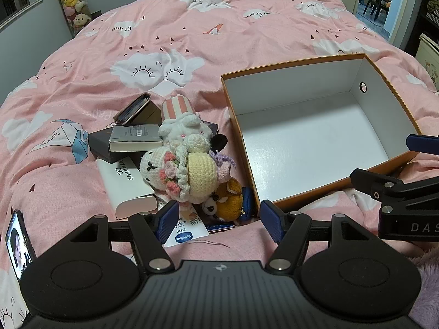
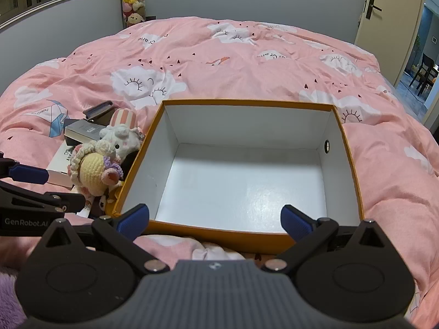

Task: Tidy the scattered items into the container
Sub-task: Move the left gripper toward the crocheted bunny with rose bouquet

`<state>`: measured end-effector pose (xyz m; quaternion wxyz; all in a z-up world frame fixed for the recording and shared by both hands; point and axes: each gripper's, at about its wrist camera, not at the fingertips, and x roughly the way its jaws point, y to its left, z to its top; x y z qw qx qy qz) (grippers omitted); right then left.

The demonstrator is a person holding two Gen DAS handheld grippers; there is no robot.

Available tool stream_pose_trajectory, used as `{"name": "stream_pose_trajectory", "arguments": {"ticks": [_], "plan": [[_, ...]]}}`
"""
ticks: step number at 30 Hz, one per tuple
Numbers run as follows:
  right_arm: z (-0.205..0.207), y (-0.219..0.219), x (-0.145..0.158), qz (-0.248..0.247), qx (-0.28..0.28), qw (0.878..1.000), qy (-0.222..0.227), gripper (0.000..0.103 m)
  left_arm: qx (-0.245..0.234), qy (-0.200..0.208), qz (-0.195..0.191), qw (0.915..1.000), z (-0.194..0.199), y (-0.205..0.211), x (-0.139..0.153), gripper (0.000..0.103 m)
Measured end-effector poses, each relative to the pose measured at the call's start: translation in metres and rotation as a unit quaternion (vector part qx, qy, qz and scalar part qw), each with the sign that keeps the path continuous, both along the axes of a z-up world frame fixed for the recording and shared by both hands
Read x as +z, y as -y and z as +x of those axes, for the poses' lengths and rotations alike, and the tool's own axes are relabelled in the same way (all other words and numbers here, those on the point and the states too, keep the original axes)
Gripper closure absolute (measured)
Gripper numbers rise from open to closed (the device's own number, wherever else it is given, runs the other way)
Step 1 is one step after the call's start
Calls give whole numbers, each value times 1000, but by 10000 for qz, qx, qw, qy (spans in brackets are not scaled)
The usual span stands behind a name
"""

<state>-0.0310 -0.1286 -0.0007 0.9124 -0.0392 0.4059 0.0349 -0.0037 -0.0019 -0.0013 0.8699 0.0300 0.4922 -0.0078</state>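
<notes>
Toy pile (image 1: 189,170) lies just beyond open left hand-held gripper (image 1: 218,223).

Left claw (image 1: 219,220) and right claw (image 2: 215,220) both tilted downward, jaws wide apart, nothing between them

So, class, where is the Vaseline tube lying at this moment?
In the left wrist view the Vaseline tube lies on the pink bedcover, at the near edge of the pile of toys, left of the empty box and between the left gripper's open fingers.
</notes>
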Motion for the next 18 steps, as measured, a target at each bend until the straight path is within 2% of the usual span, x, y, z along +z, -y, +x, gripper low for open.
{"name": "stream_pose_trajectory", "arguments": {"ticks": [18], "plan": [[3,0,-4,160,69,9998,-96,1,31,50,-52,10000,0,-2,0,27]]}}
